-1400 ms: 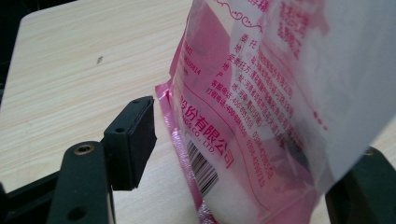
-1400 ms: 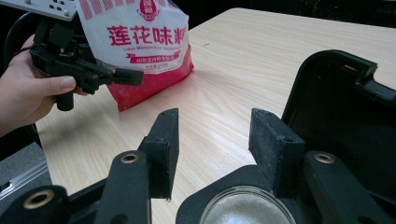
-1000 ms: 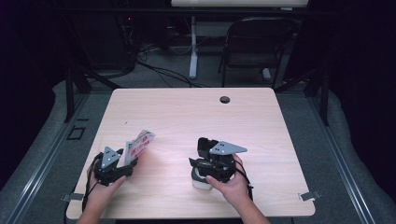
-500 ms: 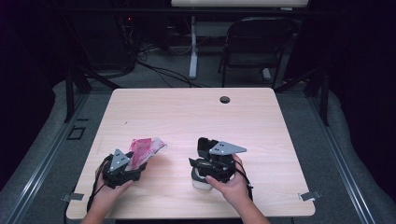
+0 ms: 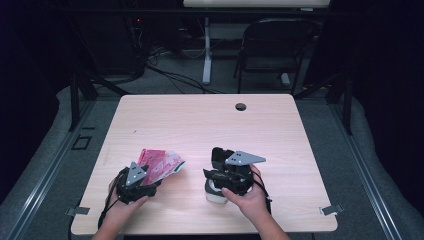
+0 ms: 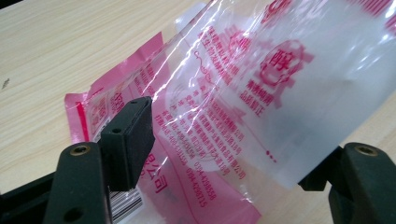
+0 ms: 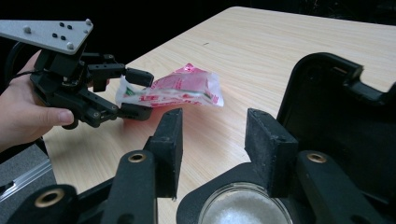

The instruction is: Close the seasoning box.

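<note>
**On the table's near edge: bag lifted, container waiting**

Lower left in the high view, the left gripper (image 5: 150,179) clamps a pink printed bag (image 5: 159,165) held off the table (image 5: 280,130). At lower centre, the right gripper (image 5: 220,175) (jaws half-parted, just been narrowing) hovers over a white container (image 5: 214,192); filling looks undone.

A brightly and evenly lit wooden table (image 5: 200,125) sits in a dim room that falls into near black around it. Shadows on the table are soft and short. In the left gripper view, white glare streaks across a clear pink-printed bag (image 6: 243,102), whose upper right part is blurred.
</note>
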A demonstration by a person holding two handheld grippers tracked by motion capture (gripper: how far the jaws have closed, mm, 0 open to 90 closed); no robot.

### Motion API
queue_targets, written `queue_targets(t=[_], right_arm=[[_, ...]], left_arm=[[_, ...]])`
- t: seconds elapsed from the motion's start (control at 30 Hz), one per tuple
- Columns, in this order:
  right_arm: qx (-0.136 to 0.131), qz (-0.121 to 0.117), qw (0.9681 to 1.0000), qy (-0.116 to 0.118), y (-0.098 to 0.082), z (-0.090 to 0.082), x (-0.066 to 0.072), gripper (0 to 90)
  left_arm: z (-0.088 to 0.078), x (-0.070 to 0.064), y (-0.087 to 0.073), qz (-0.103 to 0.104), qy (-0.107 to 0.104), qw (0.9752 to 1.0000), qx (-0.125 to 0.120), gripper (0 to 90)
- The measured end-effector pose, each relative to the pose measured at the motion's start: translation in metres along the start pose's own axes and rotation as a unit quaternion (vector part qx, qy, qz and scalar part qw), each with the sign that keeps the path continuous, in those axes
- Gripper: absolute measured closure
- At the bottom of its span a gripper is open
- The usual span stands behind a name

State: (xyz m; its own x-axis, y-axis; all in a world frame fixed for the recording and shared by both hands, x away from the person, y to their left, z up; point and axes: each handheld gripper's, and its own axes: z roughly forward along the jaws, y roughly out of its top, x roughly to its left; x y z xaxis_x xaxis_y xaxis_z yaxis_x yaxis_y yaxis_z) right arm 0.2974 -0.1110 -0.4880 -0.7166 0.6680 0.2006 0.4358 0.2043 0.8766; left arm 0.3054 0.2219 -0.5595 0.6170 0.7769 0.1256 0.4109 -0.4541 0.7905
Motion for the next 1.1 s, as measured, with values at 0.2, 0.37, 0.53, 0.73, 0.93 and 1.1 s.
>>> queue_targets(t=[0.2,0.37,0.53,0.73,0.93,1.1], right_arm=[[-0.004,0.008,1.0,0.0,0.001,-0.005,-0.004,59.3],[-0.013,0.011,0.9998,-0.001,0.003,-0.011,-0.007,60.2],[-0.017,0.013,0.9998,-0.007,0.004,-0.015,-0.009,60.7],[-0.021,0.018,0.9995,-0.014,0.004,-0.02,-0.012,61.1],[-0.022,0.018,0.9994,-0.018,0.002,-0.024,-0.013,61.2],[-0.027,0.018,0.9991,-0.029,-0.001,-0.031,-0.015,62.3]], left_arm=[[0.002,-0.007,0.003,0.01,-0.008,0.9999,0.002,32.3],[0.003,-0.015,0.007,0.018,-0.015,0.9997,0.002,32.4],[0.002,-0.017,0.01,0.021,-0.019,0.9996,0.003,32.6],[0.003,-0.025,0.014,0.021,-0.023,0.9995,0.0,32.7],[0.012,-0.04,0.018,0.045,-0.041,0.9981,0.006,32.5],[0.018,-0.048,0.021,0.05,-0.058,0.997,0.006,32.3]])
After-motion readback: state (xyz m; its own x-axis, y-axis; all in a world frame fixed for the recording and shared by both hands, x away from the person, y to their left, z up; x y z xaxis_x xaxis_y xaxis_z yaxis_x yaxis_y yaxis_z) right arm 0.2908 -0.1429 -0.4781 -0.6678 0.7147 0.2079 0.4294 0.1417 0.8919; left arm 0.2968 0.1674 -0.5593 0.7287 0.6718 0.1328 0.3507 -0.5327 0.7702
